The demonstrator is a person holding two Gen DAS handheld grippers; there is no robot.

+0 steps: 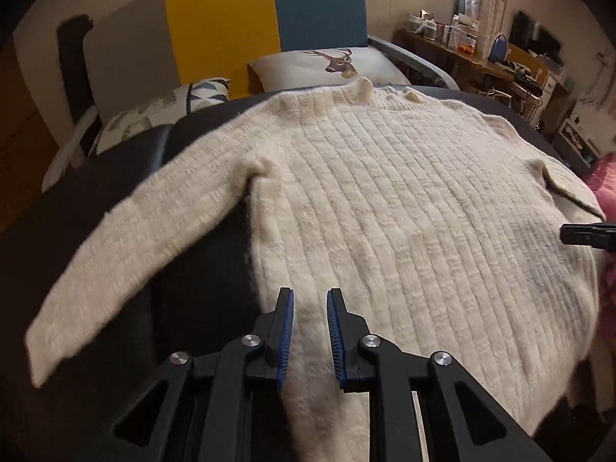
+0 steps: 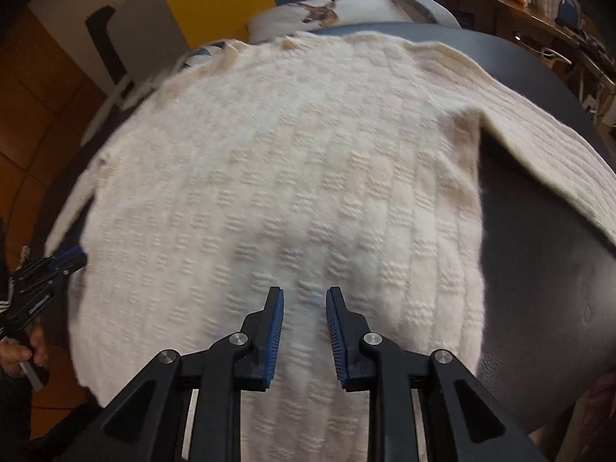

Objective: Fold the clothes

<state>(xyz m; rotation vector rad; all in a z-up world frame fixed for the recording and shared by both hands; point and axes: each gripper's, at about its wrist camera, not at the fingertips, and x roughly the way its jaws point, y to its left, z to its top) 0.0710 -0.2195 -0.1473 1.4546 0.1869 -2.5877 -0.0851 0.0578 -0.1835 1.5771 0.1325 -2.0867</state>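
Observation:
A cream ribbed knit sweater (image 1: 385, 200) lies spread flat on a dark round table (image 1: 115, 404), collar at the far side, one sleeve (image 1: 127, 254) stretched to the left. My left gripper (image 1: 310, 300) is over the hem at the lower left corner, its jaws partly apart with sweater fabric running between the blue pads (image 1: 287, 335). My right gripper (image 2: 304, 296) is over the sweater (image 2: 288, 173) hem nearer the right side, its jaws likewise partly apart with fabric between them. The right sleeve (image 2: 539, 146) lies out to the right. Each gripper shows at the other view's edge (image 1: 589, 233) (image 2: 46, 281).
Behind the table (image 2: 539, 288) stands a sofa with a yellow and blue backrest (image 1: 265, 19) and a deer-print pillow (image 1: 327, 63). A cluttered wooden desk (image 1: 481, 57) runs along the right wall. A pink fabric (image 1: 604, 181) lies at the table's right edge.

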